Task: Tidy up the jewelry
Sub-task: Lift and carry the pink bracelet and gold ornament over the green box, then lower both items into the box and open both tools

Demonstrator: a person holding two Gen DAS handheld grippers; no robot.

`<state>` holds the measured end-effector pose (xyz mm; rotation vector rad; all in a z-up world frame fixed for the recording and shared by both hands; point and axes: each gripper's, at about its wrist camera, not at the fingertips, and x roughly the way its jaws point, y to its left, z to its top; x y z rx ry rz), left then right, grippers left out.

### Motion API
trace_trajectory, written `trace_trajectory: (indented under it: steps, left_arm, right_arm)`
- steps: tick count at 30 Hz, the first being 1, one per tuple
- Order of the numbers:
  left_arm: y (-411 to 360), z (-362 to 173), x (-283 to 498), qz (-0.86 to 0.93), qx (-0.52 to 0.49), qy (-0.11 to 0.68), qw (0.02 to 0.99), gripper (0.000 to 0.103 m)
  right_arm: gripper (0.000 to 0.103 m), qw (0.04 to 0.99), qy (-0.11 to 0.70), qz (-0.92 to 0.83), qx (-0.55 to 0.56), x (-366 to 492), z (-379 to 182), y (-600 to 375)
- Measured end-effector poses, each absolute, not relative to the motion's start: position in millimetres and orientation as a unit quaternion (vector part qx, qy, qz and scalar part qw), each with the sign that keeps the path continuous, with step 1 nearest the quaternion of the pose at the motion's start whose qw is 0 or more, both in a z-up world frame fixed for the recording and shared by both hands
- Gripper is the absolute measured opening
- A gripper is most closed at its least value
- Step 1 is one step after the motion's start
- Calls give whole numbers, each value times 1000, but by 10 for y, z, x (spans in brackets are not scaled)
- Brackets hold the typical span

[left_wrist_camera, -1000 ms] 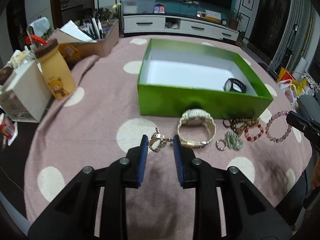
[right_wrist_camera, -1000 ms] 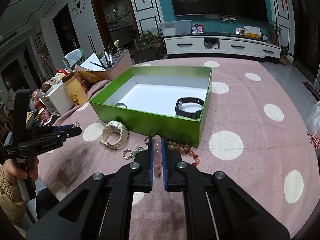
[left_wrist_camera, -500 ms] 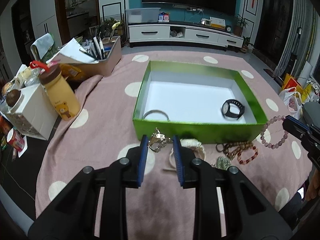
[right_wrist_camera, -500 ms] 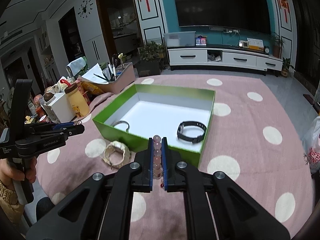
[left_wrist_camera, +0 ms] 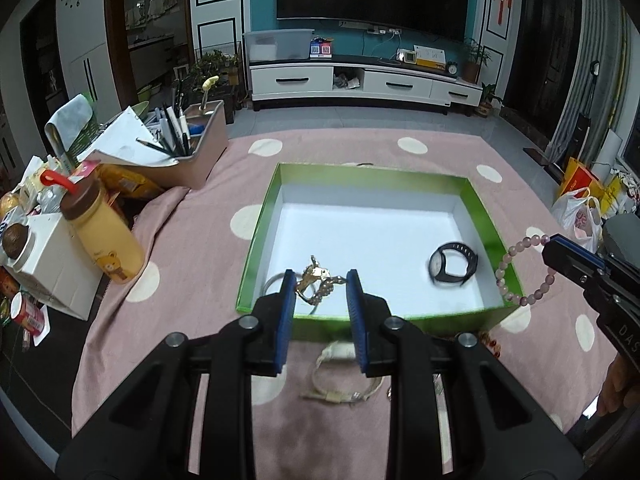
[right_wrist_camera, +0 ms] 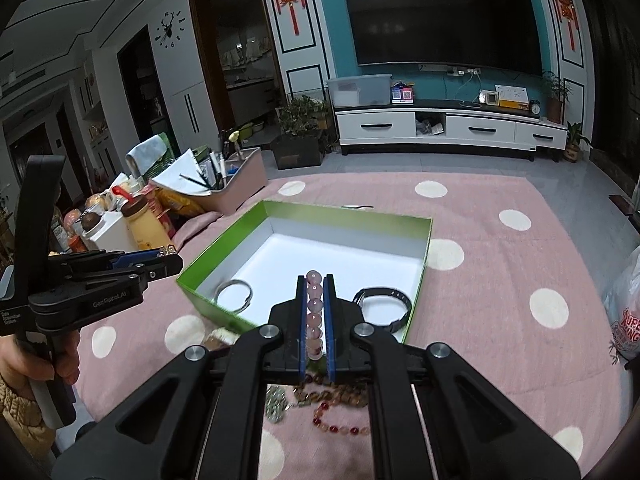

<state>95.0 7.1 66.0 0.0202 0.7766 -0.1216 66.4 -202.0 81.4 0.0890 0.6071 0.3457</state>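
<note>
While the left gripper [left_wrist_camera: 320, 296] hangs over the near-left corner of the green box [left_wrist_camera: 256, 236], its blue pads stand partly apart with a gold chain piece [left_wrist_camera: 316, 280] spanning the gap between them, seemingly caught at both pads, its long axis running crosswise from pad to pad. Below it, inside the box, lies a silver bangle [right_wrist_camera: 234, 296], flat on the white floor near the left wall. The right gripper [right_wrist_camera: 315, 320] is closed tight on a pink bead bracelet [right_wrist_camera: 314, 312]; in its own view the beads line up along the fingers, pointing forward toward the box, and from the left view the loop hangs off the fingertips over the box's right wall. A black watch [left_wrist_camera: 452, 262] rests in the box's right half, standing on edge. On the pink dotted cloth [left_wrist_camera: 192, 240] before the box lie a cream watch [left_wrist_camera: 340, 376] and dark bead strands [right_wrist_camera: 340, 396].
</note>
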Motion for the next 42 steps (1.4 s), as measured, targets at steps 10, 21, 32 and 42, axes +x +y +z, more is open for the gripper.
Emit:
trace_trajectory:
  steps: [10, 21, 32, 42]
  left_arm:
    - [-87, 670, 1257, -62, 3, 380, 923, 25]
    - [-220, 542, 1546, -60, 8, 395, 917, 25]
    - [-294, 322, 1749, -52, 19, 415, 908, 25]
    - [-318, 144, 1885, -46, 28, 429, 902, 25]
  right_arm:
    - [7, 940, 301, 155, 40, 929, 783, -2066]
    - [7, 937, 313, 151, 35, 1172, 659, -2052]
    - [7, 929, 333, 155, 34, 1393, 502, -1954]
    - [7, 920, 356, 164, 28, 1567, 321, -1788]
